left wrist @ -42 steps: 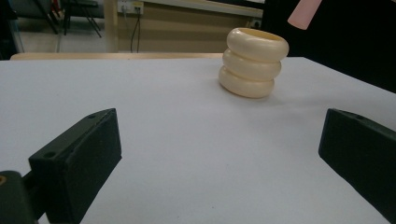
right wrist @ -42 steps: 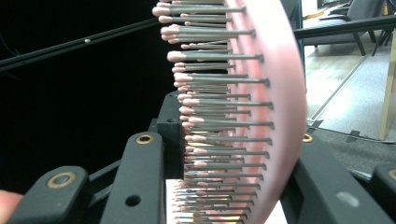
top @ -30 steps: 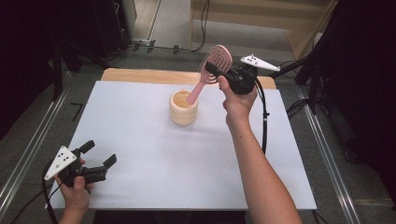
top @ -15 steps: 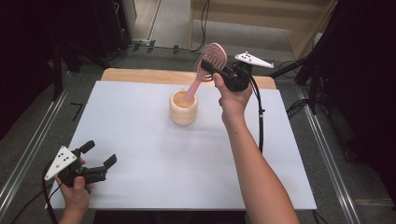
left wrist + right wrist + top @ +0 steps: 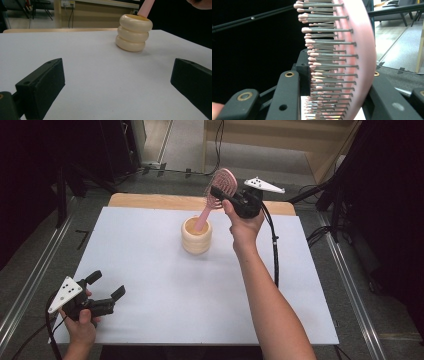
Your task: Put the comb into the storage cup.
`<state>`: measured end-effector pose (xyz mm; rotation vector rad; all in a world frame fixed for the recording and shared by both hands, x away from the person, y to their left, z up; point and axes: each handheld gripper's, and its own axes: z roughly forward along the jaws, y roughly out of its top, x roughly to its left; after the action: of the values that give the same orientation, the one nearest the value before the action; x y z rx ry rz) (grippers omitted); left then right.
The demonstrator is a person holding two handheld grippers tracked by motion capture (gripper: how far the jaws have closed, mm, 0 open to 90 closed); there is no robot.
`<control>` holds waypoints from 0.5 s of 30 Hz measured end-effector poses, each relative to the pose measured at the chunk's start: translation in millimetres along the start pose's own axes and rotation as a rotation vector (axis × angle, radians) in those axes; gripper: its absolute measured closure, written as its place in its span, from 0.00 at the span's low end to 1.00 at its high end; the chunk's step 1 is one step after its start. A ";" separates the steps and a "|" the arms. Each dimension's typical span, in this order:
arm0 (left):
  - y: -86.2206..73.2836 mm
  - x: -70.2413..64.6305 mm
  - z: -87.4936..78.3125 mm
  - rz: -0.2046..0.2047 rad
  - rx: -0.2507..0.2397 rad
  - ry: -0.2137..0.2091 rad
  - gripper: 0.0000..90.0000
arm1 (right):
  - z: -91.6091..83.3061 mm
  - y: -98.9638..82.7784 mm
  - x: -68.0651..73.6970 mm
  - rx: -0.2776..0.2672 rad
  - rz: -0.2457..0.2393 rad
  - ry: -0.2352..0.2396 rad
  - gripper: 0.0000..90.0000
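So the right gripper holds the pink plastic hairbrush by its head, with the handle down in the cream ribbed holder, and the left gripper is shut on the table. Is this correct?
Not quite: the left gripper is open, as the left gripper view shows, with its jaws wide apart and nothing between them. The rest holds: the right gripper clamps the pink plastic hairbrush by its head, handle down in the cream ribbed holder.

Hairbrush (image 5: 215,200) handle's lower end — hidden inside the cream holder (image 5: 196,236); brush head cut off in the right gripper view

A white table top (image 5: 165,285) carries the work; a strip of bare wood (image 5: 150,201) shows along its far edge; a cream ringed cup (image 5: 196,236) stands upright on the white surface, toward the far middle, well apart from the edges.
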<state>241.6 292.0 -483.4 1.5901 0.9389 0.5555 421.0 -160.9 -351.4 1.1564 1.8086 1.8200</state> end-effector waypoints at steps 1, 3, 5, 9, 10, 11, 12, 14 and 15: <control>0.0 0.0 0.0 0.000 0.000 0.000 0.00 | 1.0 -0.8 -0.2 0.002 -0.003 -0.002 0.69; 0.0 -0.1 0.0 0.000 0.001 -0.001 0.00 | 2.6 -2.6 -0.7 0.006 0.000 -0.002 0.69; 0.0 -0.1 0.0 0.000 0.002 -0.002 0.00 | 4.4 -4.3 -1.3 0.009 0.001 -0.001 0.69; 0.0 0.1 0.1 0.000 -0.001 -0.002 0.00 | 8.7 -8.2 -2.0 0.020 -0.002 -0.003 0.69; 0.0 0.1 0.1 0.000 -0.001 -0.002 0.00 | 9.9 -9.2 -2.0 0.025 -0.005 -0.004 0.69; 0.1 0.0 0.1 0.001 -0.001 -0.002 0.00 | 11.1 -10.4 -1.8 0.031 -0.005 -0.007 0.69; 0.1 0.0 0.1 0.003 0.000 -0.002 0.00 | 12.4 -11.7 -1.9 0.034 -0.010 -0.007 0.69; 0.2 -0.4 0.1 0.005 0.003 -0.002 0.00 | 15.0 -14.5 -2.1 0.043 -0.012 -0.008 0.69; 0.2 -0.5 0.2 0.008 0.004 -0.003 0.00 | 16.3 -15.9 -2.4 0.049 -0.013 -0.008 0.69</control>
<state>241.5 291.5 -483.2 1.5985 0.9327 0.5571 429.4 -149.3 -369.3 1.1654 1.8611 1.7712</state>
